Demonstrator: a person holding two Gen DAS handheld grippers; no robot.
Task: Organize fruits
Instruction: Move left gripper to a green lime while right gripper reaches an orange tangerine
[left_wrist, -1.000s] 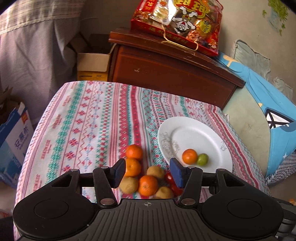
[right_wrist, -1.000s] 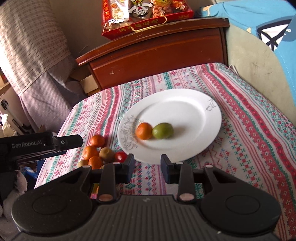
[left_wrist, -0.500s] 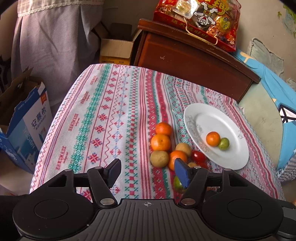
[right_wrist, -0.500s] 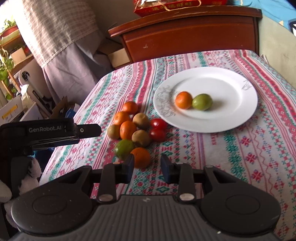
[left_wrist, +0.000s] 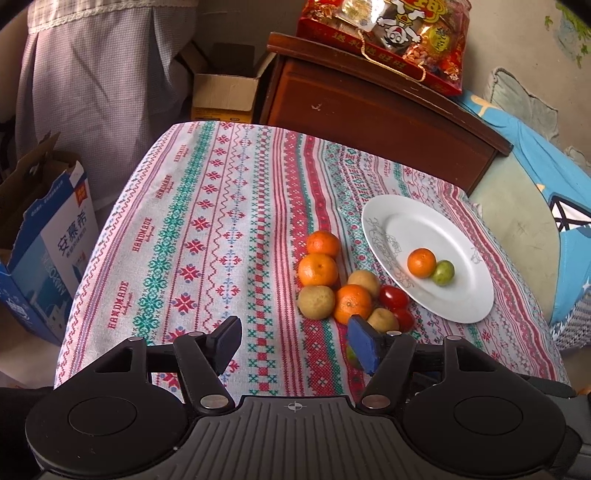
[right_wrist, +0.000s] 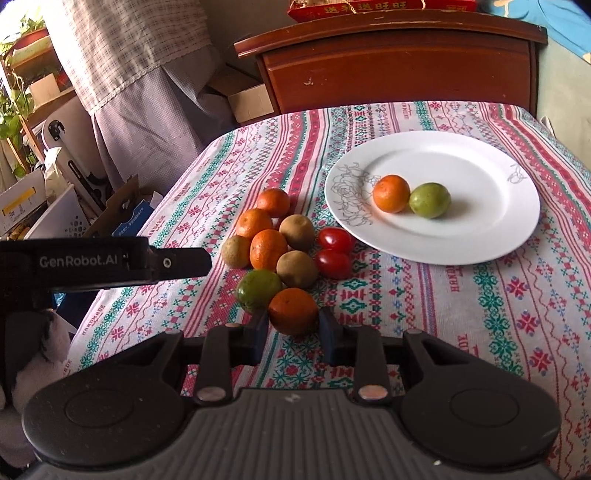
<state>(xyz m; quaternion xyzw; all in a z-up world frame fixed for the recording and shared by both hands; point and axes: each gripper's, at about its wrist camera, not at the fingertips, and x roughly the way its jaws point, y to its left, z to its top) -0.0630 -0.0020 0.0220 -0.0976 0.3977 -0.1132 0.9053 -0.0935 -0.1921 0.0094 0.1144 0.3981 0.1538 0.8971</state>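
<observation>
- While the fruit is only partly sorted, I read the striped tablecloth (left_wrist: 192, 236) as my working surface. Its left half is bare, and everything that matters lies toward its right edge.
- The white plate (right_wrist: 480, 177) sits by that right edge, toward the far side. It already carries one mandarin (right_wrist: 391, 194) touching a green fruit (right_wrist: 429, 200), so I take it as the destination.
- The left gripper (left_wrist: 293, 334) hangs over bare cloth near the front edge. Its jaws have just been opening and now stand apart with nothing between them. The heap lies ahead and to its right, so this hand is the farther one.
- The right gripper (right_wrist: 293, 323) is the nearer hand, low over the front edge and pointing straight at the heap's front fruit. Its fingers flank that fruit closely on both sides. I cannot tell whether the pads actually press on it.
- The heap (right_wrist: 268, 248) lies mid-table, just left of the plate's rim. It holds mandarins, brown kiwis (right_wrist: 297, 268), two cherry tomatoes (right_wrist: 334, 239) and a green fruit (right_wrist: 258, 288), most of them touching.
- The front mandarin (right_wrist: 293, 308) is the one the next move turns on.
  - It rests on the cloth at the heap's near end, between the right fingertips and touching the green fruit on its left.
  - It is round, so I see no long axis to line up with.
  - From it, the plate lies ahead and to the right. In my judgement the carry must lift clear of the kiwis and tomatoes in between.
</observation>
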